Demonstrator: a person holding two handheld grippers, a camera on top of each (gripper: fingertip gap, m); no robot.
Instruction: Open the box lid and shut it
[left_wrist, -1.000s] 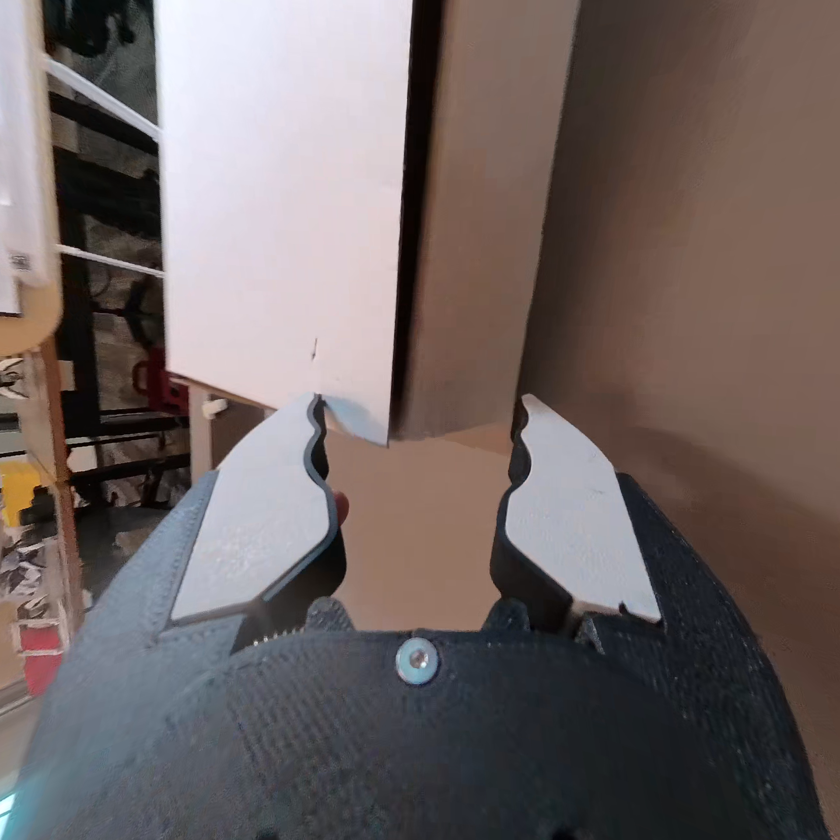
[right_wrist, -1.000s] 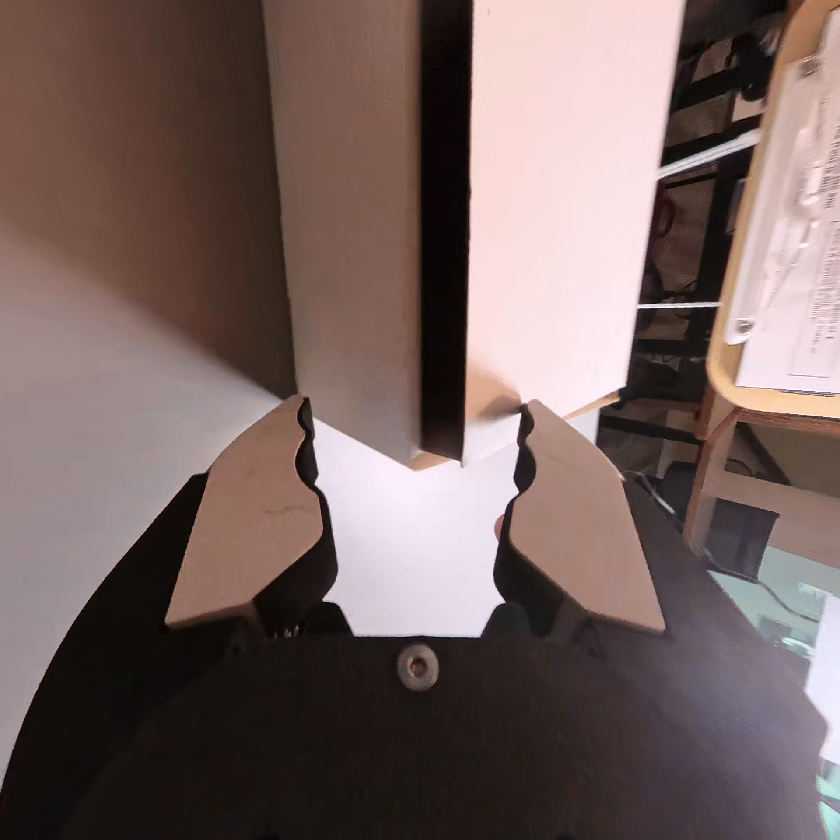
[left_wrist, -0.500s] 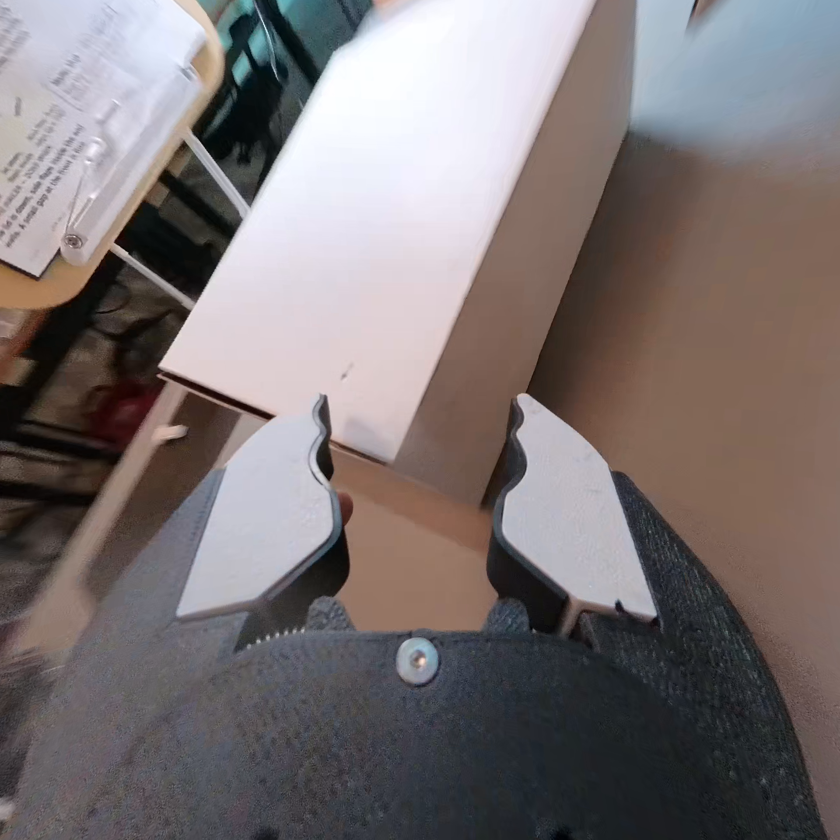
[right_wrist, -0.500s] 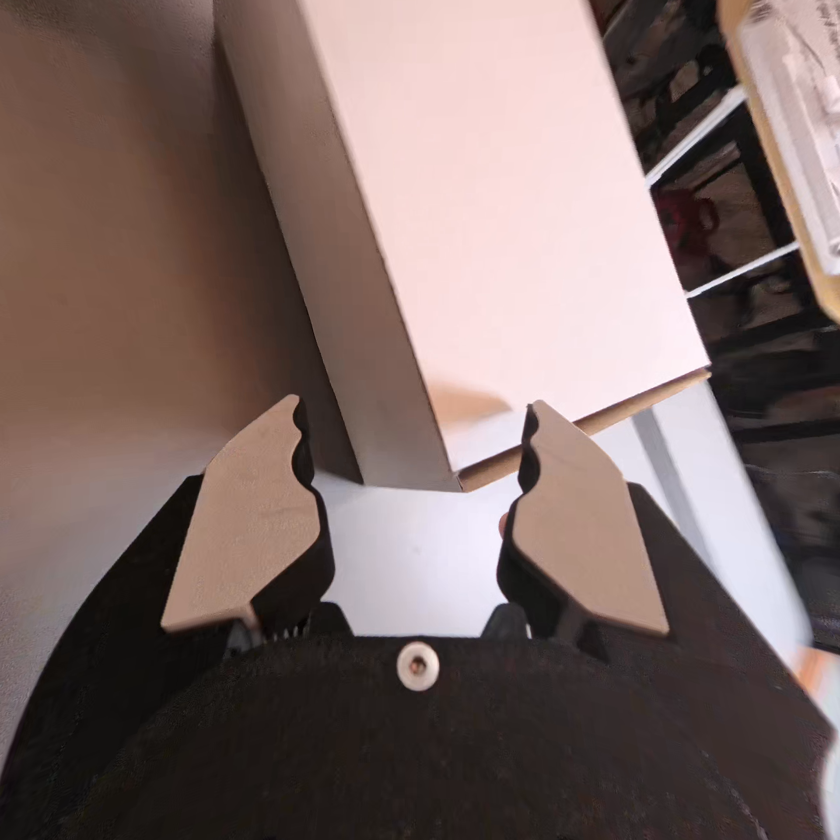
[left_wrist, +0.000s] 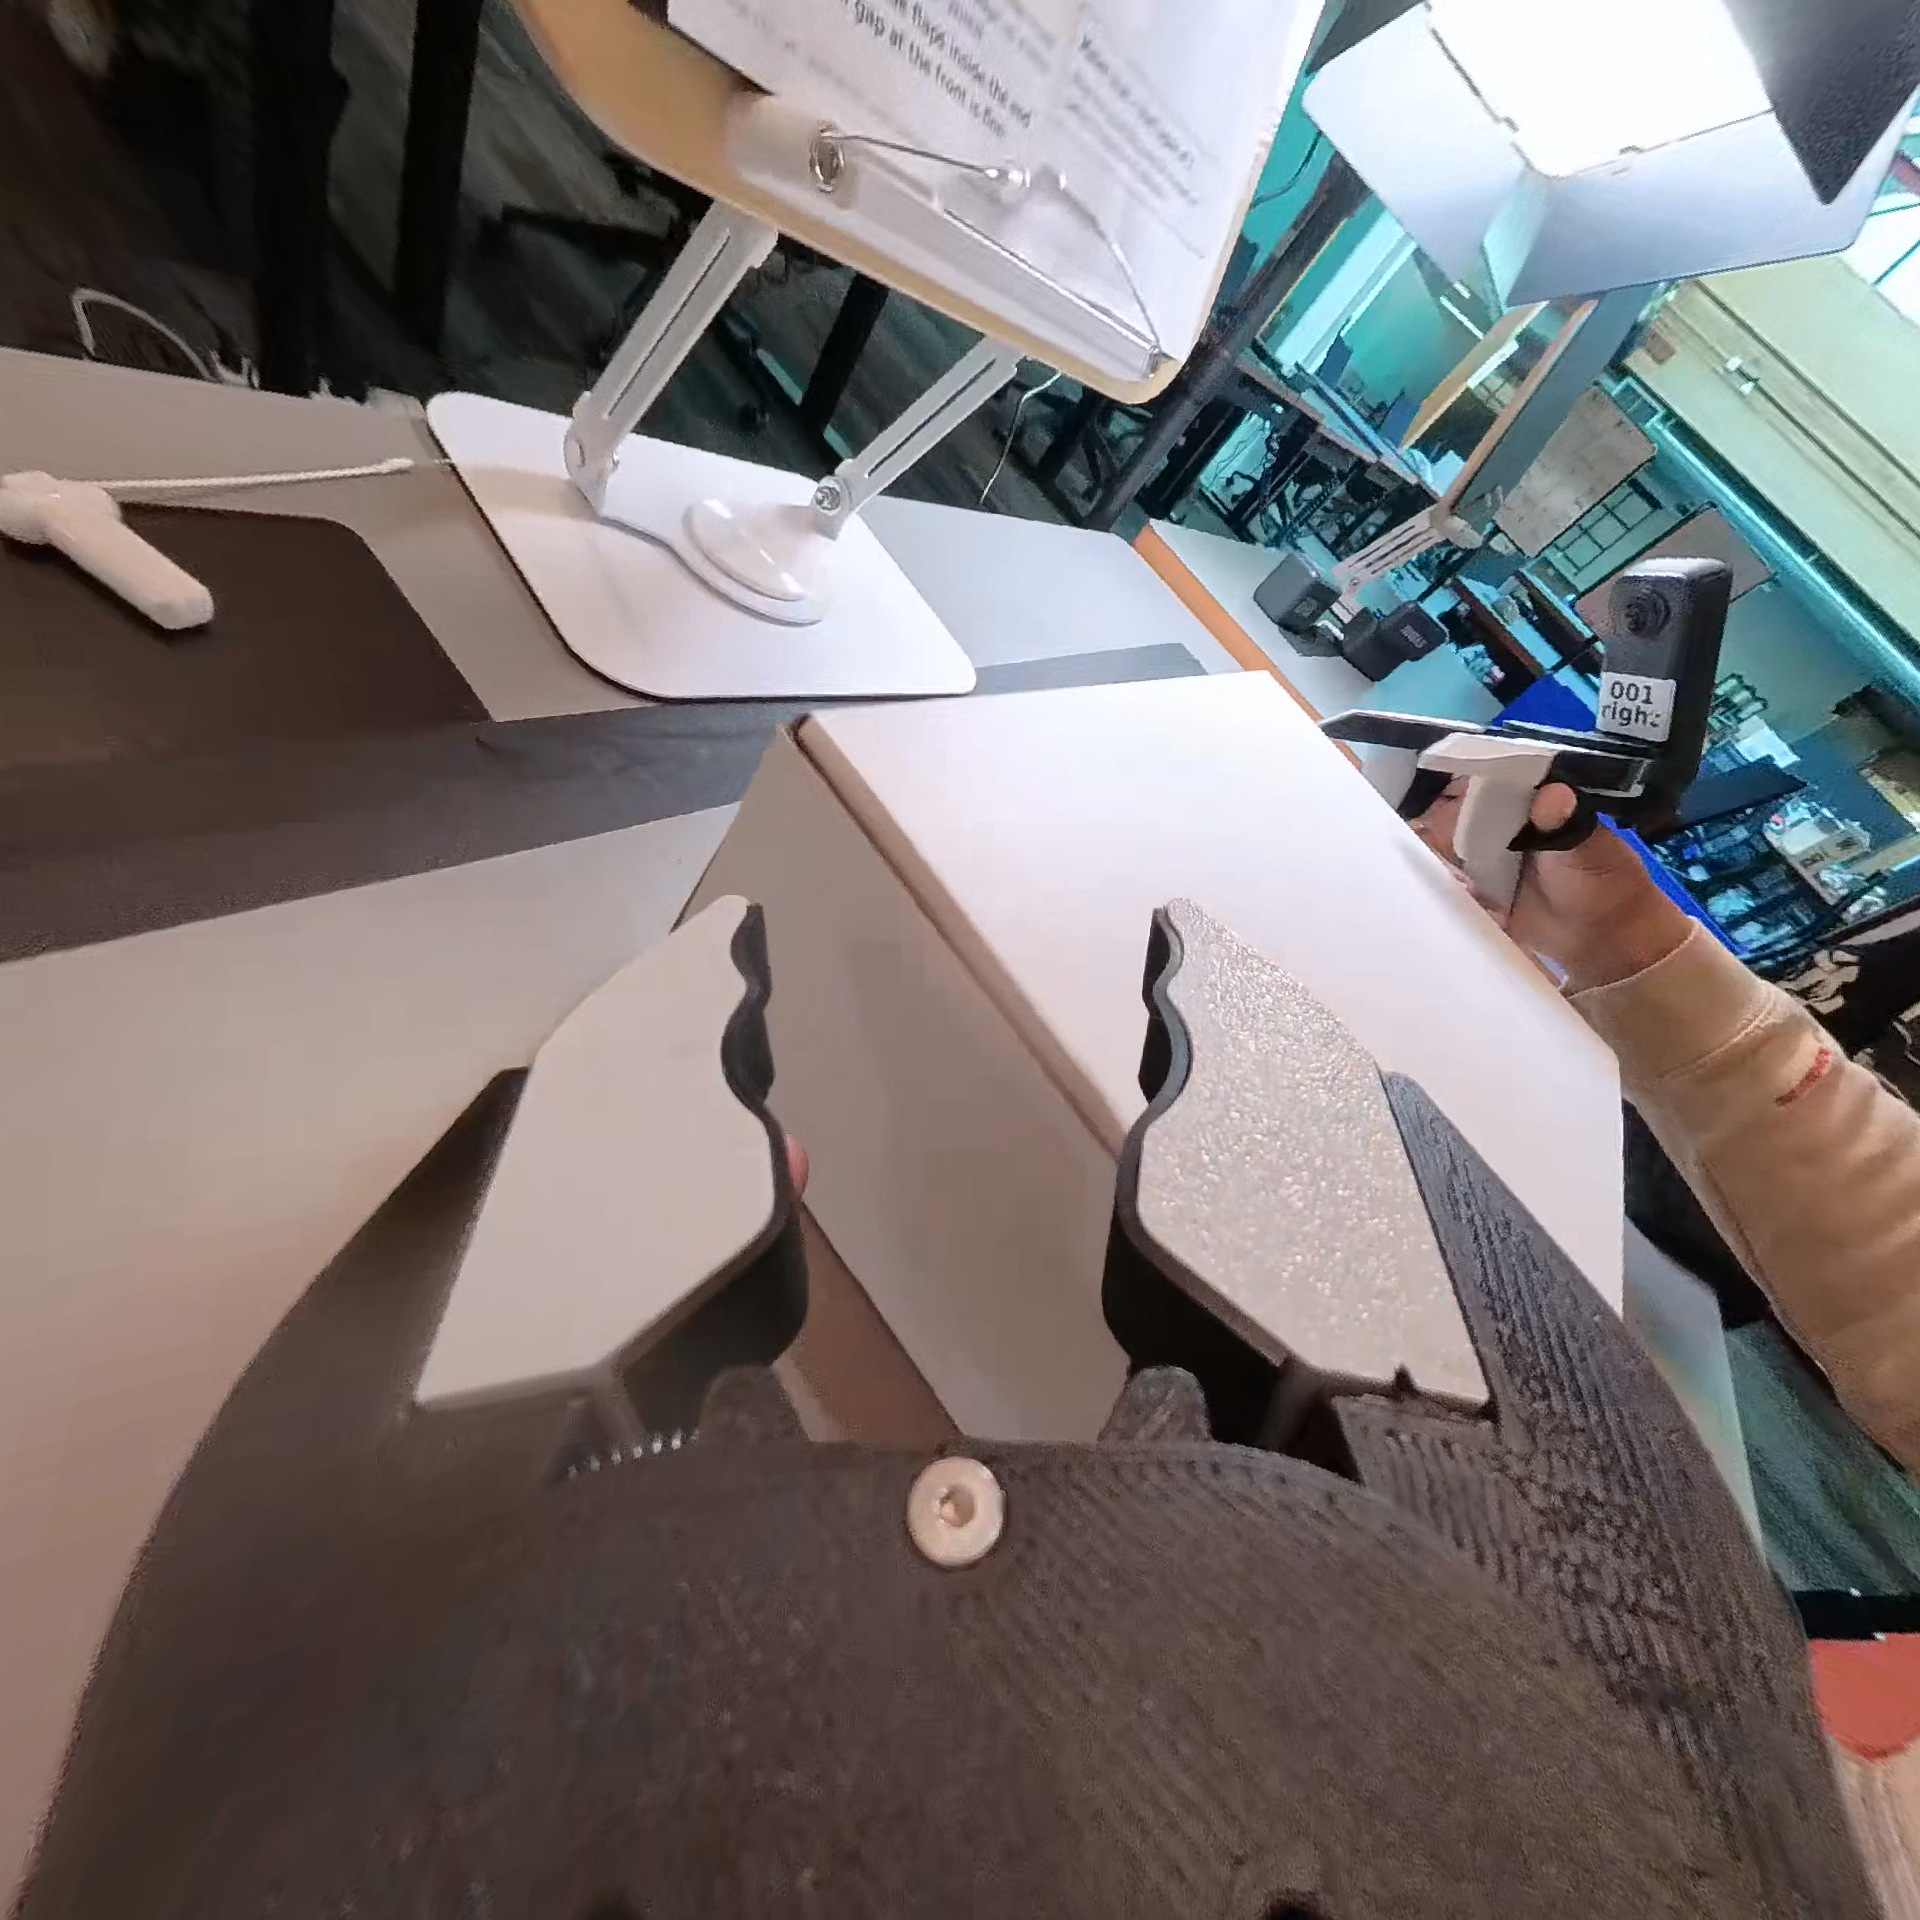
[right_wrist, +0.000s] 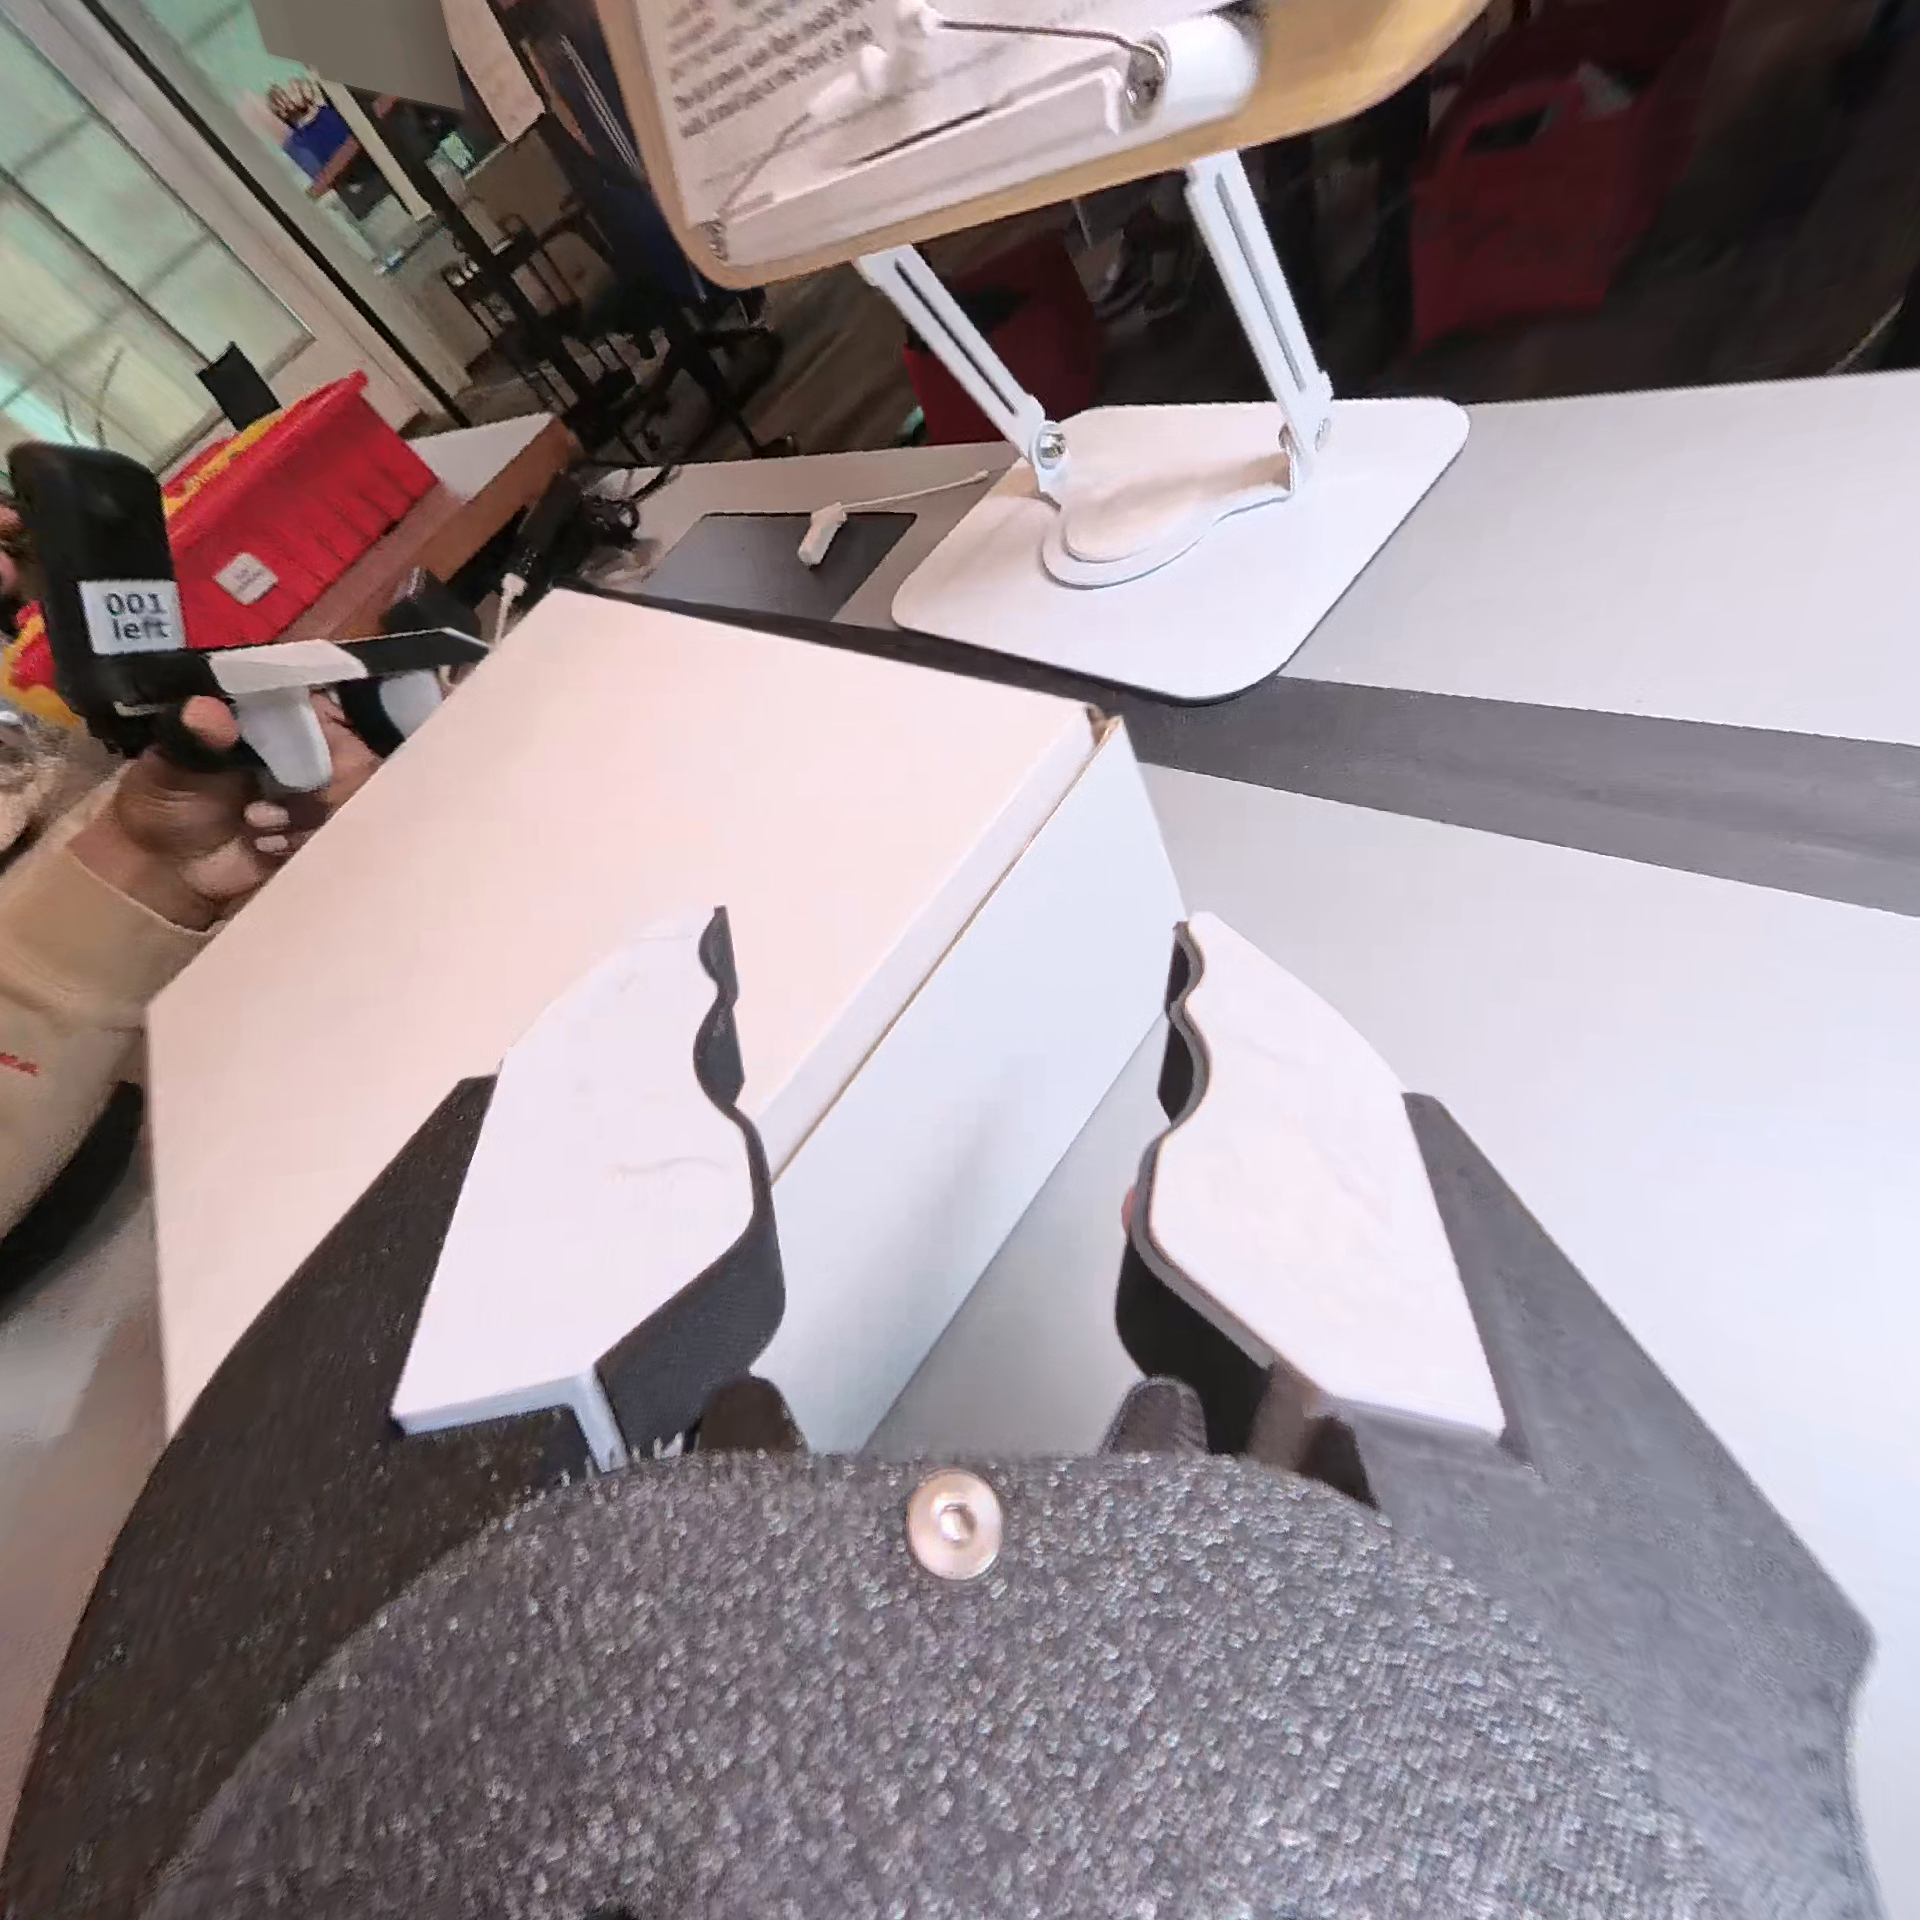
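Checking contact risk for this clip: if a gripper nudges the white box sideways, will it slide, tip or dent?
The white box is low and wide, so it probably slides rather than tips. Its thin cardboard lid edge looks likely to flex or dent under pressure.

A plain white cardboard box sits on a pale grey table crossed by a dark grey stripe. The left gripper and right gripper each have white finger plates on a speckled black body, with a silver screw. A white stand carries a light wood board. The person's sleeve is cream. A black mat lies under a white handheld device.
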